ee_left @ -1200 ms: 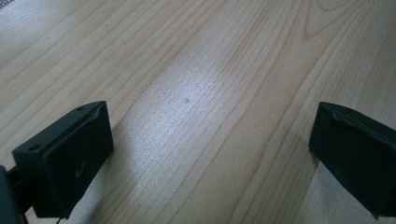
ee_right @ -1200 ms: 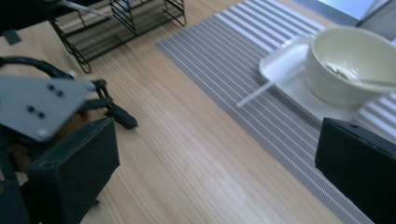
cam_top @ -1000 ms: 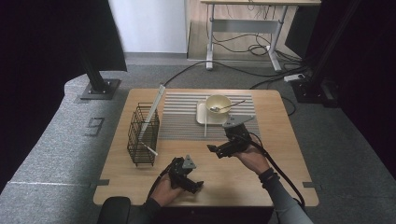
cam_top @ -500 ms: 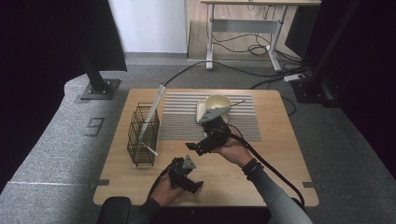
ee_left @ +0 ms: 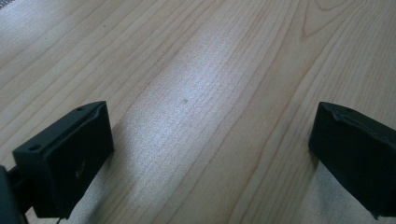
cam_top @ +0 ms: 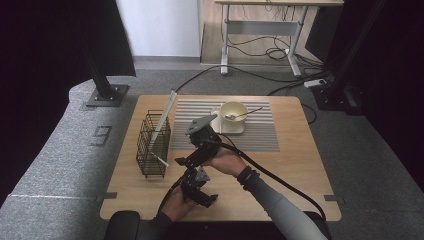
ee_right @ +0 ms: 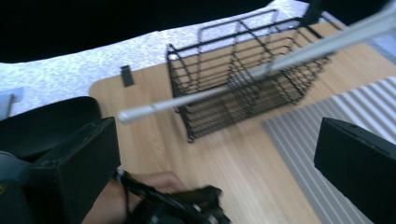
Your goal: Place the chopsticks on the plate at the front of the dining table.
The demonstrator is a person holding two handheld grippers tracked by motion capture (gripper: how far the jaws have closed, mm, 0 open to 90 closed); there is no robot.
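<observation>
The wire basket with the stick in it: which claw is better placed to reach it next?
Probably the right claw: it is open, beside the wire basket and pointed at it. The left claw sits low over bare table.

Even overhead light falls on the bench (cam_top: 280, 165); the surroundings stay dark. In the left gripper view a pale glare patch sits on the wood, with soft shadows beside the jaws. The right gripper view is motion-blurred, smearing the wire basket (ee_right: 243, 70).
</observation>
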